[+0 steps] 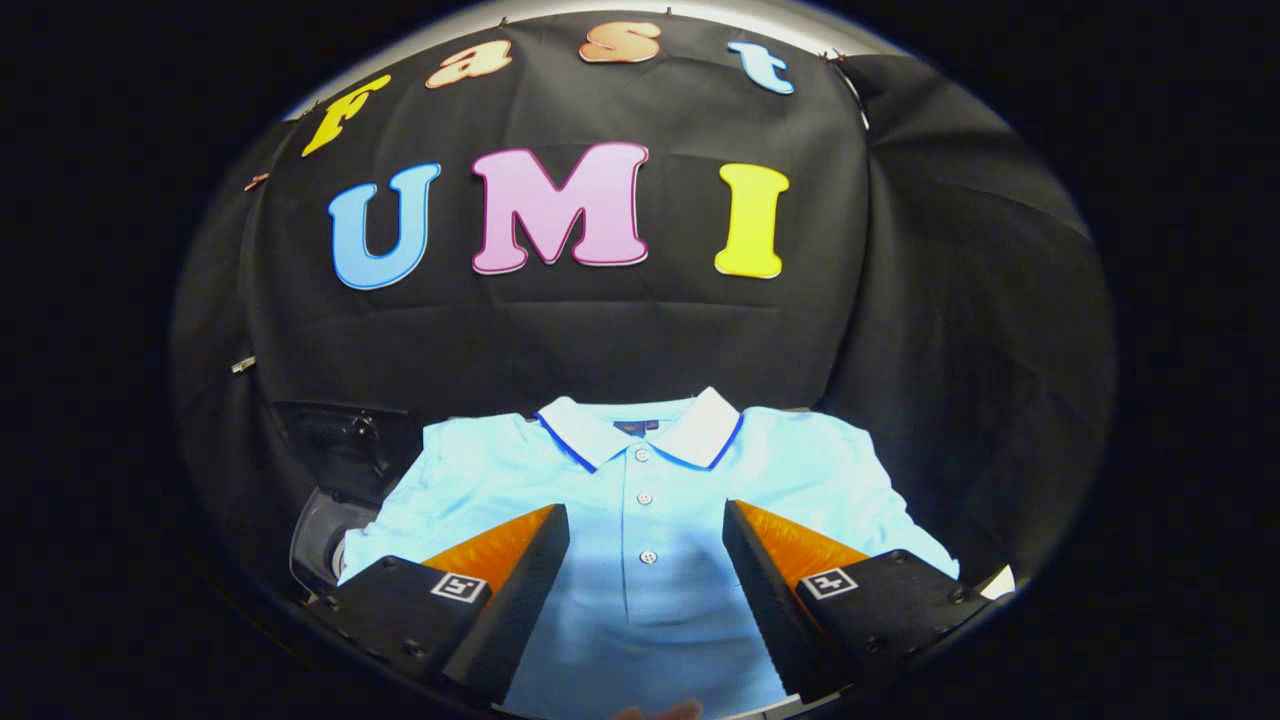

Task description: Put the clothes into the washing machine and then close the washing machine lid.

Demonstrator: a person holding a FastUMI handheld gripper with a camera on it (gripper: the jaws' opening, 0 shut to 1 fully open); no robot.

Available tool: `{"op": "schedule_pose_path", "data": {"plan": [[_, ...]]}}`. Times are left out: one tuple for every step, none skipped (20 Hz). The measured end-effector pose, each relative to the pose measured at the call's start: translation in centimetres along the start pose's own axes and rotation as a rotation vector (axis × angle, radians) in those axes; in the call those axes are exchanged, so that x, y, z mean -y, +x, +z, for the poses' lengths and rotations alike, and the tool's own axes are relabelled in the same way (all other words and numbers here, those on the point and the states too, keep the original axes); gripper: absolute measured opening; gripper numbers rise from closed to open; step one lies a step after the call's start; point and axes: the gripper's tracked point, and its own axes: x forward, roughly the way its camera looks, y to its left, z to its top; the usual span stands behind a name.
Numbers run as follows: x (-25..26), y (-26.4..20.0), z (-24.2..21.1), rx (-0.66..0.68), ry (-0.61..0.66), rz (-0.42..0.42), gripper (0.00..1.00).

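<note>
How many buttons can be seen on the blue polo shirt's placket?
3. On the polo shirt, one button sits just below the collar, a second under it, a third between the open gripper's fingers. More may be hidden lower down.

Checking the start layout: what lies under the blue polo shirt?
The polo shirt lies spread flat, covering whatever bears it. At its left edge a dark rounded part shows; what it is cannot be told. The hand-held gripper is open, fingers over the shirt front.
</note>
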Motion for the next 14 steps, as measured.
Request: {"op": "schedule_pose_path", "data": {"plan": [[-0.1,0.5,-0.2,-0.027,0.016,0.008,0.98],[-0.5,0.9,-0.3,-0.05,0.03,0.016,0.98],[-0.6,1.3,-0.7,-0.077,0.023,0.001,0.98],[-0.4,2.0,-1.1,-0.091,-0.002,-0.014,0.98],[0.0,2.2,-1.5,-0.116,-0.014,-0.035,0.98],[0.2,2.5,-1.5,-0.125,-0.026,-0.052,0.98],[0.3,2.6,-1.8,-0.141,-0.028,-0.068,0.98],[0.6,2.9,-2.0,-0.144,-0.031,-0.075,0.99],[0.6,3.0,-2.2,-0.162,-0.025,-0.078,0.98],[0.6,3.0,-2.3,-0.164,-0.011,-0.081,0.99],[0.7,3.0,-2.5,-0.177,0.005,-0.084,0.98],[0.6,3.2,-2.6,-0.181,0.027,-0.084,0.99],[0.7,3.2,-2.6,-0.189,0.042,-0.083,0.98],[0.7,3.1,-2.7,-0.195,0.052,-0.081,0.98]]}}
